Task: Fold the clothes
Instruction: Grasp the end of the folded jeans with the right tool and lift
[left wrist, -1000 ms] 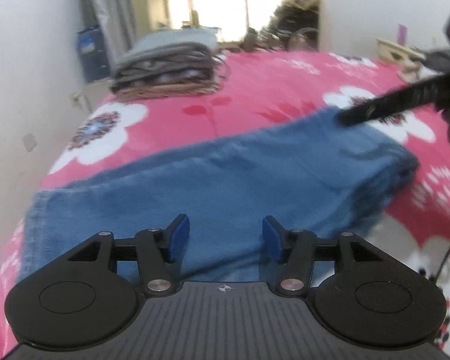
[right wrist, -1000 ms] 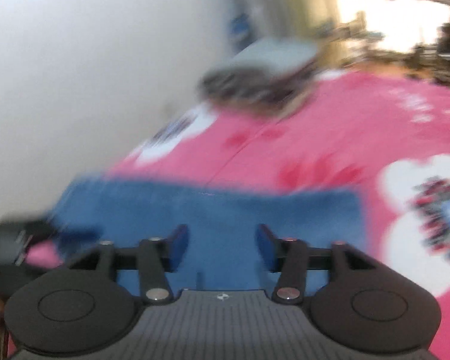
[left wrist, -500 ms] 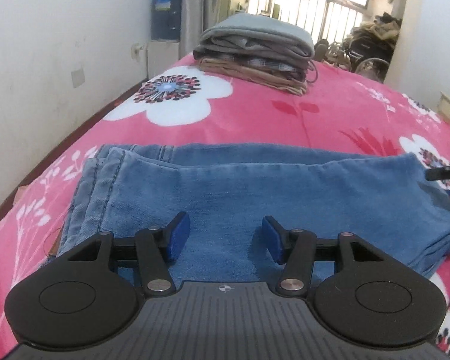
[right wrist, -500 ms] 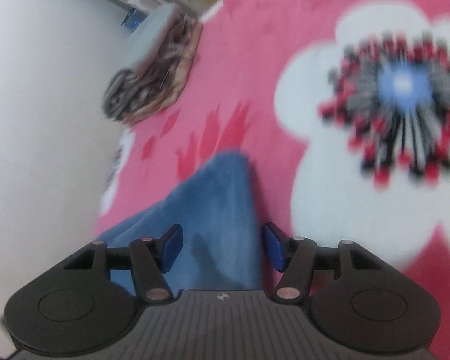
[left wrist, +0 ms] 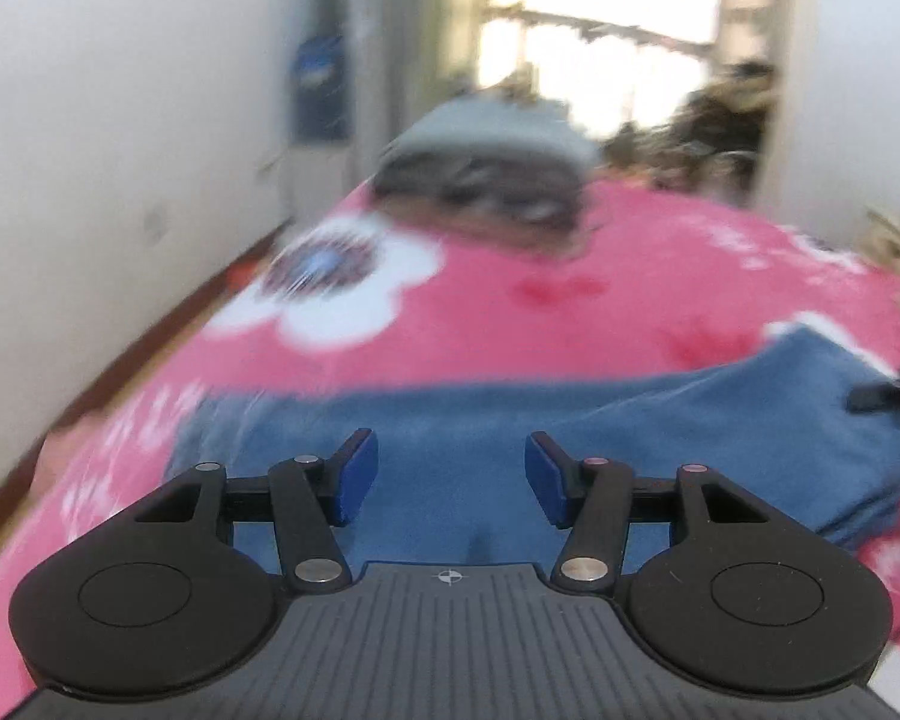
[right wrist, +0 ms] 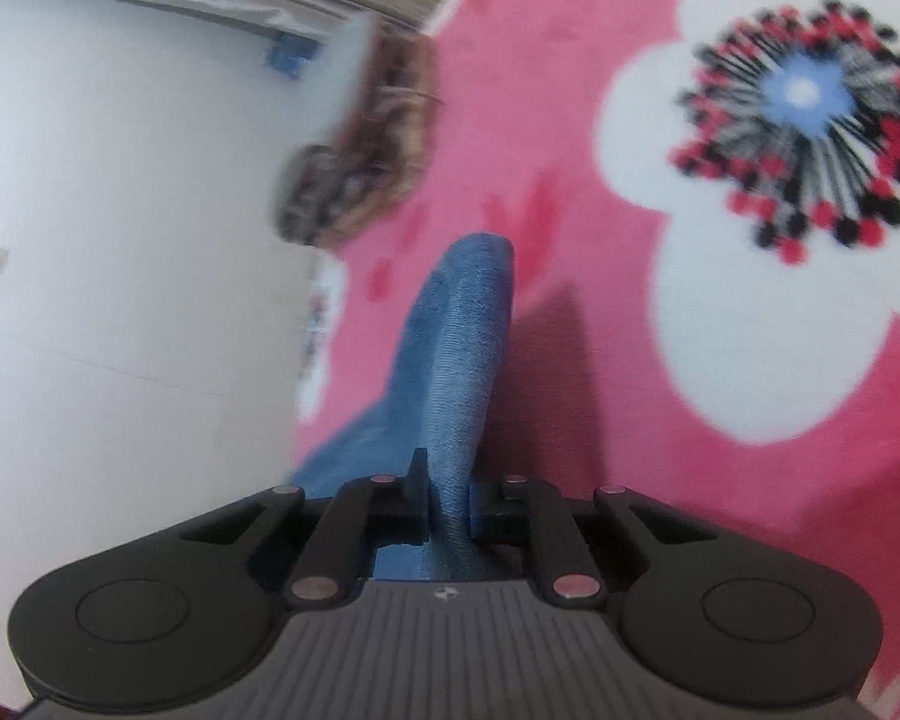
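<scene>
Since half a second ago: your right gripper (right wrist: 449, 507) is now pinching the jeans (left wrist: 510, 432), where its fingers were standing spread around the denim; your left view is blurring, so that hand is swinging.
Jeans: they are lying lengthwise across the pink flowered bedspread (left wrist: 510, 330), layered double, one end towards the wall (left wrist: 120, 120), the other end lifting at your right gripper.
Right gripper: its fingers are pressing together on a ridge of denim (right wrist: 462, 372) that is rising off the bedspread and throwing a shadow beside it.
Left gripper (left wrist: 444, 477): its blue pads (left wrist: 354, 474) are standing spread, hovering over the middle of the jeans, gripping nothing.
Step in hand: by my reading, you are raising the right-hand end to carry it over for another fold.
Next move: I judge it is calling for the lifted end to travel towards the wall-side end, edges matching, while your left gripper is steadying or catching the fold line; keep the pinch firm, since heavy denim may slip.
Edges: the wall-side end is lying close to the bed's edge, with floor (left wrist: 168, 324) showing below; too blurred to say how close.
Open room: bare bedspread is stretching beyond the jeans up to the stack of folded clothes (left wrist: 486, 180) at the far end, well apart, and around the big white flower (right wrist: 780, 240) beside your right gripper.
</scene>
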`<state>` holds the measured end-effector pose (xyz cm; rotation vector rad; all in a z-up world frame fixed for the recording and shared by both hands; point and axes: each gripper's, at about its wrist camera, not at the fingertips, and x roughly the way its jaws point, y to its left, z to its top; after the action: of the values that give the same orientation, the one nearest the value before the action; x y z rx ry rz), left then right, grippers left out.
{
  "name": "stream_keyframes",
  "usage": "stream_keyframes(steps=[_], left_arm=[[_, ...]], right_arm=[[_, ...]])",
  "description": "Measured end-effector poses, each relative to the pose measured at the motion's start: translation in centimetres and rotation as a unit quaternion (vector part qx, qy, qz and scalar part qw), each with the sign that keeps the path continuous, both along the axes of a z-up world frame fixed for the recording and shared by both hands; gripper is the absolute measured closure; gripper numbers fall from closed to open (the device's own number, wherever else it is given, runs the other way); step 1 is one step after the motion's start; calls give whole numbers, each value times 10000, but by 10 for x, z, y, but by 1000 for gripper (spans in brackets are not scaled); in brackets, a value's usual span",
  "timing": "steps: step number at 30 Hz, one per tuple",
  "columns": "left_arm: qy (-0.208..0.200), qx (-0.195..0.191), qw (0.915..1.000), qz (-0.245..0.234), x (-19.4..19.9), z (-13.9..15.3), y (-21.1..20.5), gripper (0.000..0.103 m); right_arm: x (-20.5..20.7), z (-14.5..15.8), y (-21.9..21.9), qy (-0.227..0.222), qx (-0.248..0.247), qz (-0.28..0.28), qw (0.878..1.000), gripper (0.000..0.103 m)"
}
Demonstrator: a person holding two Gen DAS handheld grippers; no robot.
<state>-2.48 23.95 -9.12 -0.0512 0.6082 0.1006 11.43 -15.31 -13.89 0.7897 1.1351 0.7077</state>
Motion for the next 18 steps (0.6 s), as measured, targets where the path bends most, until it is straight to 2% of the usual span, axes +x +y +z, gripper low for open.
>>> stream_keyframes(steps=[3, 6, 8, 13, 18], left_arm=[[94, 431, 9957, -813, 24, -2, -33, 48], [362, 817, 9867, -1361, 53, -25, -63, 48], [493, 929, 9848, -1384, 59, -35, -68, 48], [691, 1162, 9818, -1337, 64, -51, -74, 48], [492, 1192, 9847, -1176, 22, -23, -59, 47]], right_arm=[[-6, 23, 10, -252, 162, 152, 9994, 91], [-8, 43, 23, -443, 273, 325, 9981, 91], [-10, 52, 31, -464, 489, 426, 9968, 90], [-13, 68, 63, -584, 614, 847, 9928, 91], [-4, 82, 91, -664, 881, 1098, 9878, 90]])
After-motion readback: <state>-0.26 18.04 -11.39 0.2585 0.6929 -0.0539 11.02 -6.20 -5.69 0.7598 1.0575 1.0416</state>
